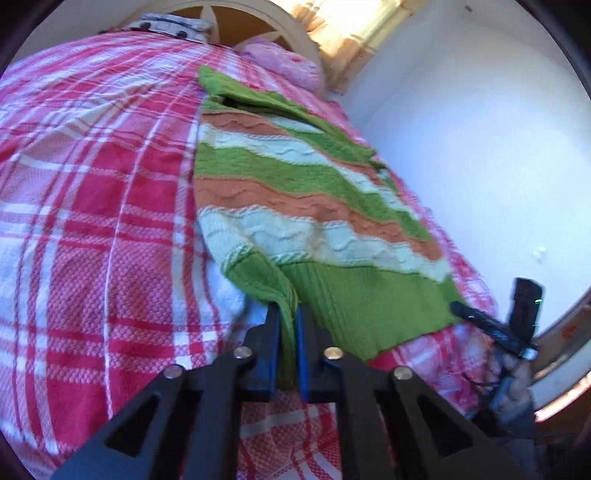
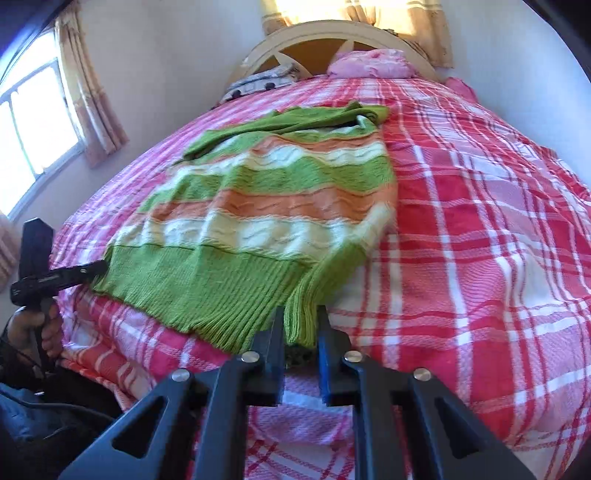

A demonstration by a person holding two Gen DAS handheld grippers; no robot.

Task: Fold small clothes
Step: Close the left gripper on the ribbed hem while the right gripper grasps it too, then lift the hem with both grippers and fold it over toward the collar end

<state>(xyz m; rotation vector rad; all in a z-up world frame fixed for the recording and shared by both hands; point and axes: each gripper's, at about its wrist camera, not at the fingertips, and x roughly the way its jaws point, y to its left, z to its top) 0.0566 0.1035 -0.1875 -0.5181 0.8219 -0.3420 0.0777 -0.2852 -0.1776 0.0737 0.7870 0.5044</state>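
While the striped knit sweater (image 1: 295, 192) lies flat on the bed, we hold its ribbed green hem at both near corners. Our left tool (image 1: 288, 343) has its fingers clamped together on one hem corner, the knit bunched between them. Our right tool (image 2: 301, 332) is likewise closed on the other hem corner, a fold of green rib pinched between its pads. Each tool also appears at the edge of the other's view, touching the hem.

We judge this to be the start of a lengthwise fold: the bottom edge is gripped and ready to be carried toward the collar at the far end. The next move calls for lifting both corners together, evenly, so the hem travels straight and lands square near the shoulders without dragging the body askew. Loose knit will sag between the two grips, so we should keep it lightly taut.

Beneath it, the red and white plaid bedspread (image 2: 480, 221) covers the bed, with a pink pillow (image 2: 369, 62) by the curved headboard (image 2: 314, 33). Curtained windows (image 2: 33, 122) and pale walls surround us.
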